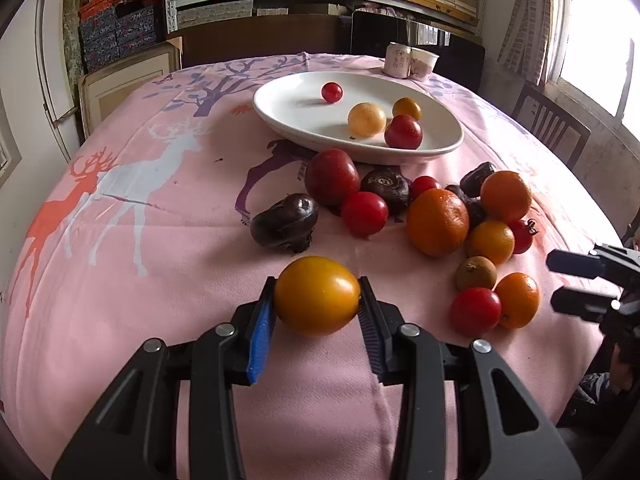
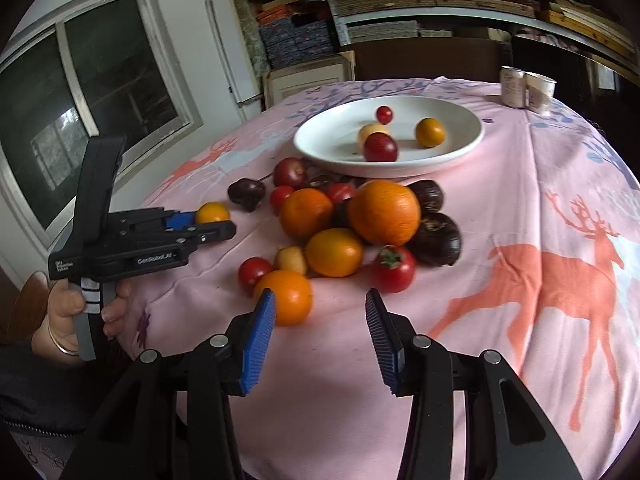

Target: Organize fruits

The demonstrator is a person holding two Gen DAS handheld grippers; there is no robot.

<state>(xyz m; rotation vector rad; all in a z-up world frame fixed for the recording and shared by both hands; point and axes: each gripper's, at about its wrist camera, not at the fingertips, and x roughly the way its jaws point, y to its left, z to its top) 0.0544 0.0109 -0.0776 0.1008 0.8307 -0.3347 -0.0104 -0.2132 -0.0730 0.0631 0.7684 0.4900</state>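
Left gripper [image 1: 318, 294] clamps a yellow tomato [image 1: 317, 296]; right gripper [image 2: 320, 316] gapes wide, orange [image 2: 286, 296] beside its left finger.

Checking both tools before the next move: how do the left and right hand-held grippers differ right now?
The left hand-held gripper is shut on a yellow tomato; the right hand-held gripper is open and holds nothing. The left one sits apart from the fruit pile, while the right one faces it, beside an orange. Both have blue ribbed pads and are over the pink tablecloth.
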